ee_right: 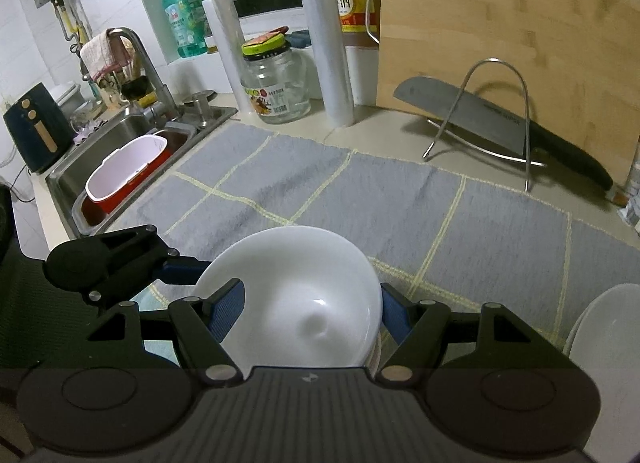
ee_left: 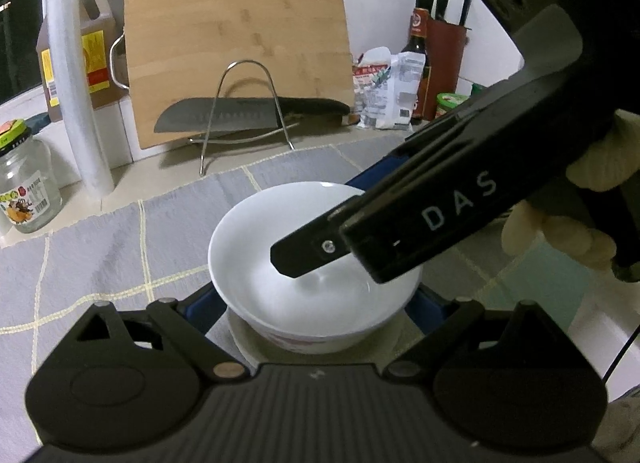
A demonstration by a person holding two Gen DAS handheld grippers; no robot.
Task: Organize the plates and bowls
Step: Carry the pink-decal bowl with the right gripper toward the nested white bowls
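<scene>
A white bowl with a red pattern near its base sits over the grey checked cloth, between my left gripper's blue-padded fingers. My left gripper looks shut on the bowl's sides. My right gripper reaches in from the right; one finger is inside the bowl and the other runs outside its far rim. In the right wrist view the bowl fills the gap between the blue pads, gripped across its rim. Another white dish lies at the right edge.
A bamboo cutting board leans on the wall behind a wire rack holding a knife. A glass jar, a film roll, oil jugs and a knife block line the back. A sink with a red-and-white container lies left.
</scene>
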